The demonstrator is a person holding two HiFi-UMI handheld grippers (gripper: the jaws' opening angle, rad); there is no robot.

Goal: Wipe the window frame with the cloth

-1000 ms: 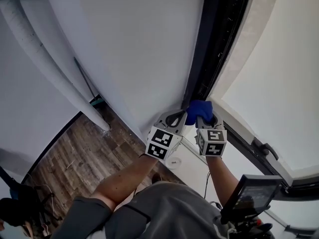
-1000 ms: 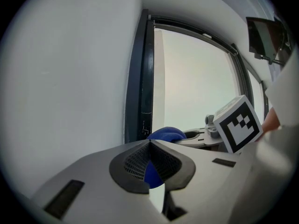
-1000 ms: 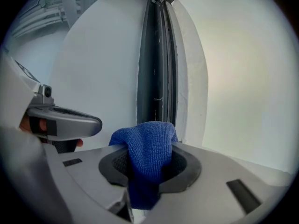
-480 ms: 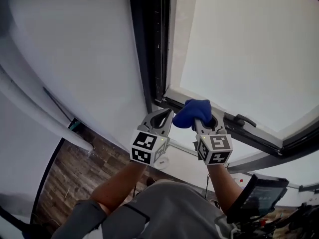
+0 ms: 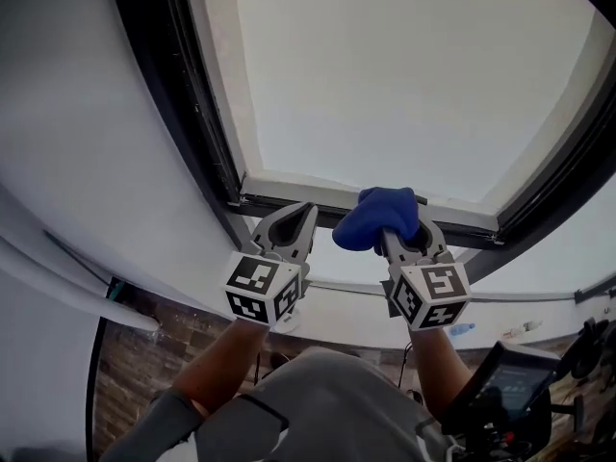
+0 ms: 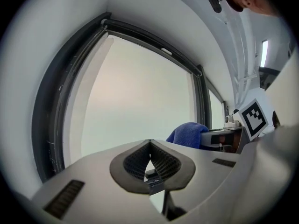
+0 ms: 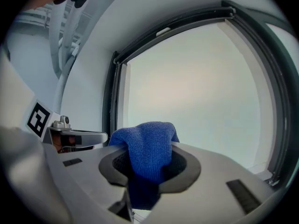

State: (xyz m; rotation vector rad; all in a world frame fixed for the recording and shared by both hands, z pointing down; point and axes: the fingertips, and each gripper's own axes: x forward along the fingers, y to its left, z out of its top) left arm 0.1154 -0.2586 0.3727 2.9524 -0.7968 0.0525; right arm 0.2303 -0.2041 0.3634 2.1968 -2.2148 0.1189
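A blue cloth (image 5: 378, 216) bulges out of my right gripper (image 5: 405, 227), which is shut on it. In the right gripper view the cloth (image 7: 148, 149) fills the space between the jaws and hangs down in front. My left gripper (image 5: 299, 213) sits just left of it, shut with nothing in it; its pads (image 6: 140, 158) meet at the tips. Both grippers are held just below the lower rail of the dark window frame (image 5: 366, 210). The frame's left upright (image 5: 183, 85) rises beside a pale pane (image 5: 404, 75). From the left gripper view the cloth (image 6: 188, 134) shows at the right.
A white wall (image 5: 67, 162) runs along the left of the window. Wooden floor (image 5: 144, 364) lies far below at lower left. A dark device with a screen (image 5: 510, 393) sits at lower right, close to the person's body. A further dark frame bar (image 5: 577, 152) crosses the right side.
The head view has swung right, so the window pane and its lower rail now face me. Both grippers stay side by side, and the cloth stays in the right one.
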